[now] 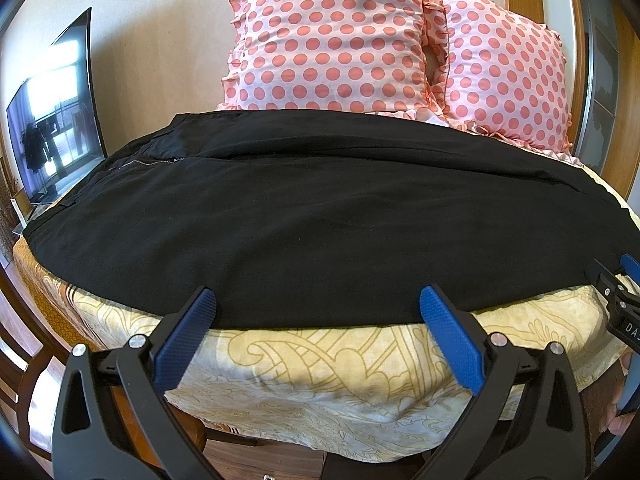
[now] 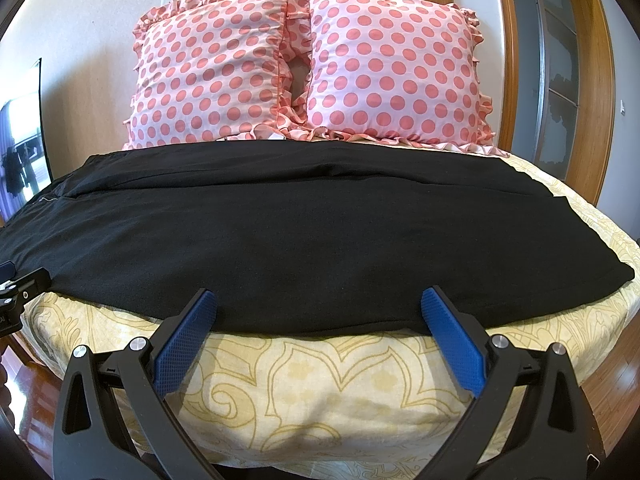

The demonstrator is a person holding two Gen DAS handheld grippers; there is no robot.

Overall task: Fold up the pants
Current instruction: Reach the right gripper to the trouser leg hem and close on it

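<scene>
Black pants (image 1: 320, 216) lie spread flat across the bed, waistband and zipper (image 1: 148, 164) toward the left, legs running right. In the right wrist view the same pants (image 2: 304, 236) fill the middle, leg ends at the right. My left gripper (image 1: 318, 300) is open, its blue pads (image 1: 188, 332) straddling the pants' near edge without holding cloth. My right gripper (image 2: 320, 302) is also open at the near edge, further right. Part of the right gripper (image 1: 624, 300) shows at the left wrist view's right border, and the left gripper's tip (image 2: 20, 284) shows at the right wrist view's left border.
A yellow patterned bedspread (image 1: 320, 364) covers the bed (image 2: 320, 380). Two pink polka-dot pillows (image 1: 332, 36) (image 2: 388, 64) lean on the wall behind the pants. A dark screen (image 1: 56, 116) stands left of the bed. A wooden door frame (image 2: 600, 80) rises at right.
</scene>
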